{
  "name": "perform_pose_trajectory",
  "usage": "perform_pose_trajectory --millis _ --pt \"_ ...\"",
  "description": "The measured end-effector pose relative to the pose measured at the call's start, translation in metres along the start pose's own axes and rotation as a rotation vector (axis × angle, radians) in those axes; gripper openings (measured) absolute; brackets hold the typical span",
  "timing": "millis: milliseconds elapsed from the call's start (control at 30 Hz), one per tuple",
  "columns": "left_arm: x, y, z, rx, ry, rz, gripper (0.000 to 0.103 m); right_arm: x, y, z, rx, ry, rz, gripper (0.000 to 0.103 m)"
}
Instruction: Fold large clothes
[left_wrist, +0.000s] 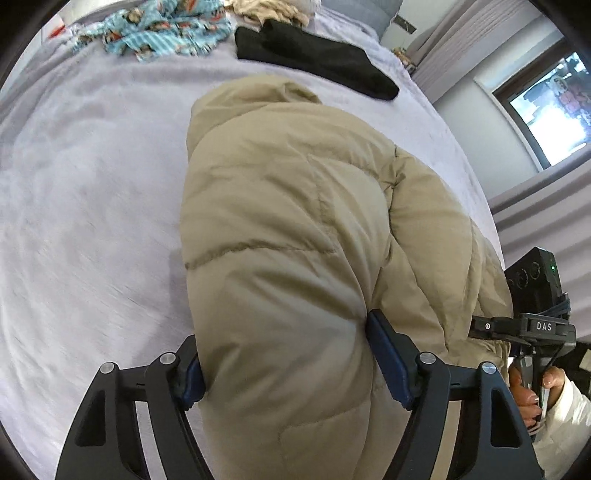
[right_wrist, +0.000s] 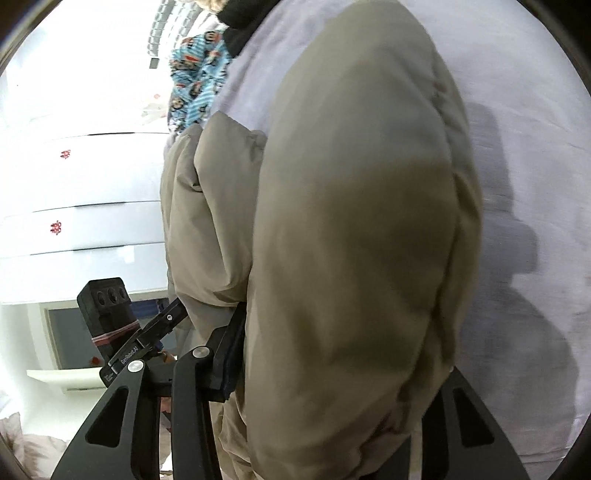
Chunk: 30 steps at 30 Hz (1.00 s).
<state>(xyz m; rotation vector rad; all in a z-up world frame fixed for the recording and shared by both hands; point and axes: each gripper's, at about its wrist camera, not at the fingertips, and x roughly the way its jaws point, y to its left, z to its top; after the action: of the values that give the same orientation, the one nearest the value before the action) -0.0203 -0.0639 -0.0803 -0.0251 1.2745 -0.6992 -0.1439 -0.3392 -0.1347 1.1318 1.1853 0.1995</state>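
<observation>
Left wrist view: the left gripper (left_wrist: 284, 365) has its two blue-padded fingers (left_wrist: 388, 362) set wide and pressed into a thick fold of the tan puffer jacket (left_wrist: 295, 206). The padding bulges out between the jaws, so this one is grasping the jacket. The jacket runs away from the gripper up the middle of the view, bunched and lifted at the near end, its far end lying on the pale lilac bed cover (left_wrist: 92, 184).

Beyond the jacket, on the same cover: a black garment (left_wrist: 317, 59) laid flat, a blue cartoon-print garment (left_wrist: 159, 33) crumpled to its left, and a beige heap (left_wrist: 266, 11) at the far edge. To the right, the right gripper (left_wrist: 524, 328) shows side-on at the jacket's edge, with the person's hand (left_wrist: 532, 391) around its handle, white sleeve behind. A window (left_wrist: 550, 107) and grey curtains (left_wrist: 535, 206) stand past the bed.

Right wrist view: the right gripper (right_wrist: 332, 354) grasps another thick roll of the tan puffer jacket (right_wrist: 354, 229). The left finger (right_wrist: 229, 354) presses against the cloth; the other finger is hidden behind the bulge. The jacket fills the centre, with the lilac bed cover (right_wrist: 524, 155) behind it to the right, shadowed. The left gripper (right_wrist: 159, 332) appears lower left, closed against the same jacket. The blue cartoon-print garment (right_wrist: 195, 81) shows above, beside white drawers (right_wrist: 85, 177).
</observation>
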Motion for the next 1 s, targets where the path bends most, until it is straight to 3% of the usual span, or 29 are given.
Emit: perform_pose_trajectory --millis 167,367,500,667,833,1000 --pt "-0.036 0.060 0.029 0.028 -0.034 0.039 0.077 0.043 0.051 -0.006 -0.027 -0.043 0.011 0.048" --pt "-0.075 0.158 0.046 0.008 -0.078 0.128 0.077 0.132 0.107 0.012 -0.065 -0.034 0.028 0.048" --pt "-0.064 0.203 0.060 -0.059 -0.086 0.178 0.077 0.179 0.134 0.026 -0.115 0.009 0.011 0.048" --pt "-0.029 0.224 0.055 -0.067 -0.075 0.240 0.077 0.219 0.131 0.042 -0.126 0.060 -0.067 0.048" --pt "-0.018 0.216 0.052 -0.020 -0.089 0.267 0.079 0.233 0.117 0.058 -0.058 0.073 -0.104 0.060" --pt "-0.019 0.213 0.059 -0.036 -0.075 0.262 0.080 0.194 0.128 0.044 -0.059 0.021 -0.235 0.061"
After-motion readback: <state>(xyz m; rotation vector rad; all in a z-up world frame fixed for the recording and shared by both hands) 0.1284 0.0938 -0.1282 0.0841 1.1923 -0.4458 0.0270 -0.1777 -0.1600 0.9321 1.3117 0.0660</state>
